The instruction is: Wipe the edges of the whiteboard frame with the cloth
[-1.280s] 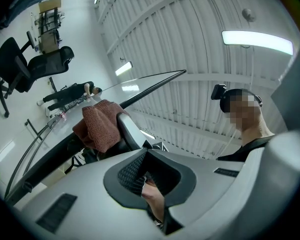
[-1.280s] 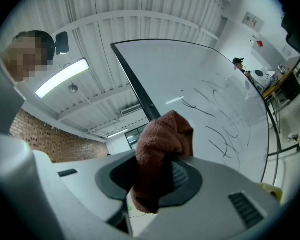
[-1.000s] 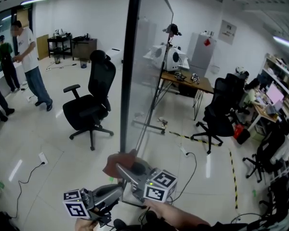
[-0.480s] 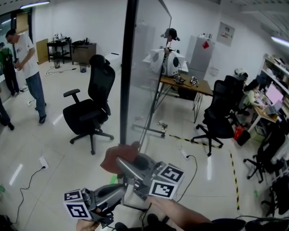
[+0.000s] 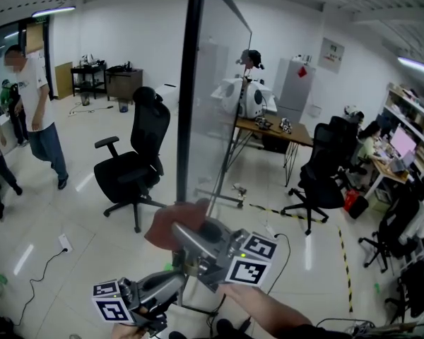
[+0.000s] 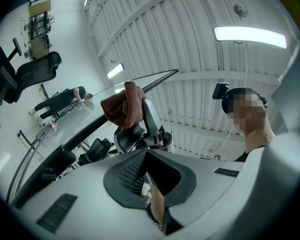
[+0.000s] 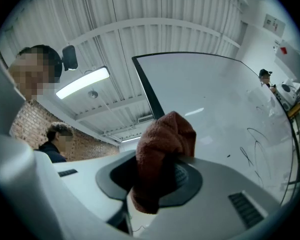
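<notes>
The whiteboard stands edge-on in the head view, its black frame [image 5: 189,97] running top to bottom. My right gripper [image 5: 187,235] is shut on a brown cloth [image 5: 171,221], which sits against the frame's lower part. In the right gripper view the cloth [image 7: 162,149] bulges out of the jaws, with the frame [image 7: 149,94] and the board's white face [image 7: 215,99] just behind it. My left gripper [image 5: 171,288] hangs lower left, shut and empty. The left gripper view looks up at the cloth [image 6: 122,106] beside the frame [image 6: 65,141].
A black office chair [image 5: 131,164] stands left of the board. Behind it are a desk [image 5: 275,126] with a white machine and more chairs [image 5: 321,171]. People [image 5: 35,111] walk at the far left. A cable [image 5: 46,260] and striped tape [image 5: 341,253] lie on the floor.
My right gripper has risen a little along the frame with the cloth. The person at the far left has walked on. My left gripper has hardly moved.
</notes>
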Tool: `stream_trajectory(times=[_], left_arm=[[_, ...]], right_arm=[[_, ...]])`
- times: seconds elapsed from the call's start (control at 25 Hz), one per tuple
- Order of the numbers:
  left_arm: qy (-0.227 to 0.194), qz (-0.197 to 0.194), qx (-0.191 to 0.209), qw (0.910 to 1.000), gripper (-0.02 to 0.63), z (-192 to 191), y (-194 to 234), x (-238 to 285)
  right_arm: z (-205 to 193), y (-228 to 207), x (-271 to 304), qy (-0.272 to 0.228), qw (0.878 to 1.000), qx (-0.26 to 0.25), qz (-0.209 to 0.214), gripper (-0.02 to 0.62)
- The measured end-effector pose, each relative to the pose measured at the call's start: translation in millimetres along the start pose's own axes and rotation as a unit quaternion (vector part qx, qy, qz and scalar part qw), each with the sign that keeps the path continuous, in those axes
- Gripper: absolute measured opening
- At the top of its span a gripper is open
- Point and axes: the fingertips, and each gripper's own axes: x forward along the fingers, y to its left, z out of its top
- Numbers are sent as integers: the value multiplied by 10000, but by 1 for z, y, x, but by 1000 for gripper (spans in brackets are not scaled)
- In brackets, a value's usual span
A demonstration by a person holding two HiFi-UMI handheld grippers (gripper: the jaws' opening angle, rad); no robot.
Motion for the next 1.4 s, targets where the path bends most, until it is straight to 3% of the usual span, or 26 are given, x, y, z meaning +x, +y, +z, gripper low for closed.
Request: stream_trajectory(times=[0.8, 1.4], left_arm=[[166, -157, 668, 9975, -12, 70, -62, 73], [229, -204, 920, 9953, -12, 94, -84, 98]], right_arm=[[90, 31, 27, 36, 9984, -349, 440, 109], [115, 48, 32, 115, 9955, -581, 739, 109]])
